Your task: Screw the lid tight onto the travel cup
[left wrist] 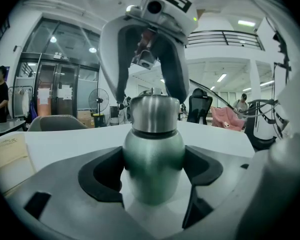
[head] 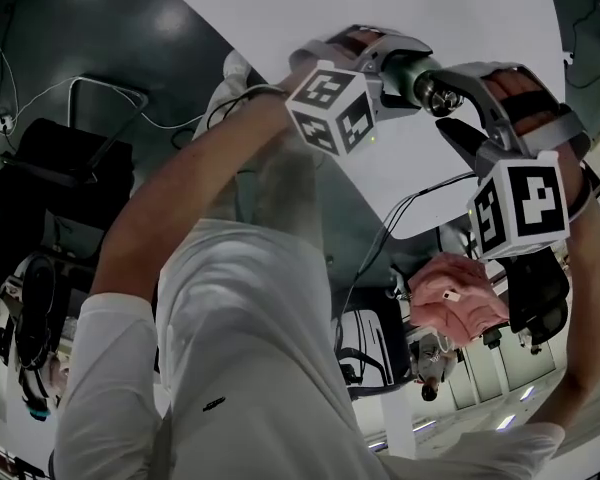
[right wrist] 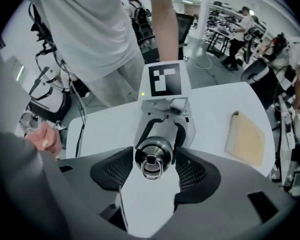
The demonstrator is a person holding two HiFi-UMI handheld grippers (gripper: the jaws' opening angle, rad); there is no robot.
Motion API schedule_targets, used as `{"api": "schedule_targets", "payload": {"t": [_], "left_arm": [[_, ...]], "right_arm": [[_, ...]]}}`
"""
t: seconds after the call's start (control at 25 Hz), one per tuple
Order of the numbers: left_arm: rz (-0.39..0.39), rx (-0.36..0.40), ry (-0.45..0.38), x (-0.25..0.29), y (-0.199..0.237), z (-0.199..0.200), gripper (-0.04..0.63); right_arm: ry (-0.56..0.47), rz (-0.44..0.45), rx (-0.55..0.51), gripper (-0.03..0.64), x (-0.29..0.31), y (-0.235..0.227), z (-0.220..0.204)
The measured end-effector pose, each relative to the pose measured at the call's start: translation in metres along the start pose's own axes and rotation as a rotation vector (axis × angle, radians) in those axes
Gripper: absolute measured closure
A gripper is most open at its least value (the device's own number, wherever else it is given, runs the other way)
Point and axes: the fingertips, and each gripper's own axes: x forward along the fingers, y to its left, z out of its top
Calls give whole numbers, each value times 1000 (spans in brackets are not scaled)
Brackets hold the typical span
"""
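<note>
The travel cup has a green metal body and a silver lid seated on its neck. My left gripper is shut on the body, with a dark pad pressed against each side. In the right gripper view the lid faces the camera end-on, showing its wire ring. My right gripper is shut on the lid, whose sides meet the mesh pads. In the head view the cup is held in the air over the white table, between the left gripper and the right gripper.
A light wooden board lies on the white table, right of the cup, and shows as a board at the left gripper view's left edge. A pink cloth hangs beyond the table. Cables trail off the left side. People stand far off.
</note>
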Motion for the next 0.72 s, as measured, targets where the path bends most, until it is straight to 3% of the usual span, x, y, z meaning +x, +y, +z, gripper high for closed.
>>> {"api": "schedule_targets", "payload": {"t": [0.12,0.24,0.56,0.72], "left_arm": [[0,2,-2,-2,1,0,233],[5,1,-5,-3,1,-1,233],[8,-2,-3,-1,0,-1,233],[17,-5,-6,-1,2,-2,233]], "right_arm": [[22,46,-99,391,9,3,-4],[-17,33,-22,393,10,0,-3],[-99,-89,379,393,8,-6,-4],[-161,-182,751,393,7,-13,-9]]}}
